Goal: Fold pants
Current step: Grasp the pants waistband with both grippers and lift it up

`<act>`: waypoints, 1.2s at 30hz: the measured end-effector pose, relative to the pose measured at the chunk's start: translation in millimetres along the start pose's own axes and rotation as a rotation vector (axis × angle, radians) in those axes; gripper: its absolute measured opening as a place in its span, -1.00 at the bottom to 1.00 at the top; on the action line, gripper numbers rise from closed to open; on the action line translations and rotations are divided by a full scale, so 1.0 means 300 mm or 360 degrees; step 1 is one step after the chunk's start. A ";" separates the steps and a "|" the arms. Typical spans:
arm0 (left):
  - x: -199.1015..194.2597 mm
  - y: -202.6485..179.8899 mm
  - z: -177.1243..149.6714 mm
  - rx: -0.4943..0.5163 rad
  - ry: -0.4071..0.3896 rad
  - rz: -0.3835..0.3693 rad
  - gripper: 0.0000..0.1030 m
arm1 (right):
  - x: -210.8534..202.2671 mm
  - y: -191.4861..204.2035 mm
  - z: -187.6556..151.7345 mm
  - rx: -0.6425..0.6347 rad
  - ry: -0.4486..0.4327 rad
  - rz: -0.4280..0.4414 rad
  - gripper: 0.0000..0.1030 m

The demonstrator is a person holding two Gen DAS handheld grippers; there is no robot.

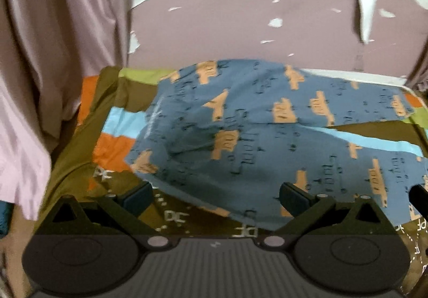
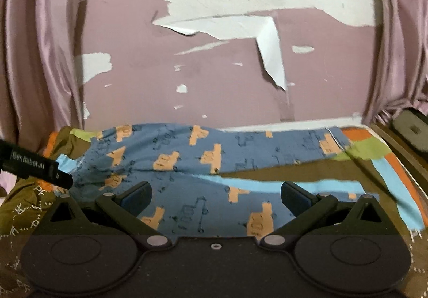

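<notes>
Blue pants (image 1: 240, 121) with peach prints lie spread on a striped bedspread (image 1: 117, 142), waist end at the left and two legs running to the right. The pants also show in the right wrist view (image 2: 208, 158). My left gripper (image 1: 215, 196) is open and empty, hovering over the near edge of the waist end. My right gripper (image 2: 215, 197) is open and empty above the nearer leg. The left gripper's finger shows as a black bar at the left of the right wrist view (image 2: 37, 164).
The bed (image 2: 374, 153) stands against a pink wall (image 2: 214, 78) with peeling paint. Pink curtains (image 1: 53, 43) hang at the left, and also at both sides in the right wrist view (image 2: 401, 43). A dark wooden frame (image 2: 401, 142) borders the bed at the right.
</notes>
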State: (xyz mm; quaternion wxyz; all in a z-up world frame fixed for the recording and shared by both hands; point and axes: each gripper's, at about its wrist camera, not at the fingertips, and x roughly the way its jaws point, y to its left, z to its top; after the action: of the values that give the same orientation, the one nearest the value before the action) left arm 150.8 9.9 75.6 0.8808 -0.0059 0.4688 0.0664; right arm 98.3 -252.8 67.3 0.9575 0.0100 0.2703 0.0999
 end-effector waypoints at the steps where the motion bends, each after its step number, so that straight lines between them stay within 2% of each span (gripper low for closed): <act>1: -0.008 0.007 0.017 0.0016 0.0000 0.0022 1.00 | 0.009 -0.001 0.004 -0.0013 -0.0005 0.0028 0.99; 7: -0.065 -0.004 0.160 0.0390 -0.0092 0.0161 1.00 | 0.130 -0.005 0.074 -0.0210 -0.0042 0.0073 0.99; 11: -0.032 -0.003 0.253 0.0530 -0.0243 0.0124 1.00 | 0.252 0.003 0.139 -0.0448 -0.0132 0.0100 0.99; 14: 0.047 0.019 0.306 0.0562 -0.0323 0.0086 1.00 | 0.380 -0.002 0.204 -0.0555 -0.0118 0.0259 0.99; 20: 0.236 0.092 0.393 0.0724 -0.0300 0.0069 1.00 | 0.709 -0.004 0.319 -0.0554 0.0045 0.0670 0.99; 24: 0.348 0.106 0.432 0.0863 -0.0371 -0.0049 1.00 | 0.892 0.006 0.352 -0.0644 0.0181 0.0800 0.99; 26: 0.411 0.105 0.454 0.0924 -0.0421 -0.0087 1.00 | 0.953 -0.003 0.348 -0.0651 0.0207 0.0771 0.98; 28: 0.478 0.105 0.456 0.0978 -0.0471 -0.0056 1.00 | 1.008 -0.022 0.350 -0.0617 0.0267 0.0740 0.92; 30: 0.550 0.116 0.457 0.1007 -0.0455 -0.0056 1.00 | 1.050 -0.049 0.355 -0.0579 0.0321 0.0721 0.86; 33: 0.627 0.149 0.458 0.0945 -0.0403 -0.0115 0.98 | 1.109 -0.072 0.370 -0.0534 0.0392 0.0706 0.81; 36: 0.666 0.176 0.469 0.0879 -0.0354 -0.0243 0.77 | 1.177 -0.072 0.392 -0.0532 0.0430 0.0678 0.69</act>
State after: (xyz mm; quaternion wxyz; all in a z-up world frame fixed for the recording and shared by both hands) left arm 370.5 94.7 -8.0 0.8974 0.2058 0.3682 -0.1296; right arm 457.9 -200.5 -15.9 0.8587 -0.1048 0.3670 0.3420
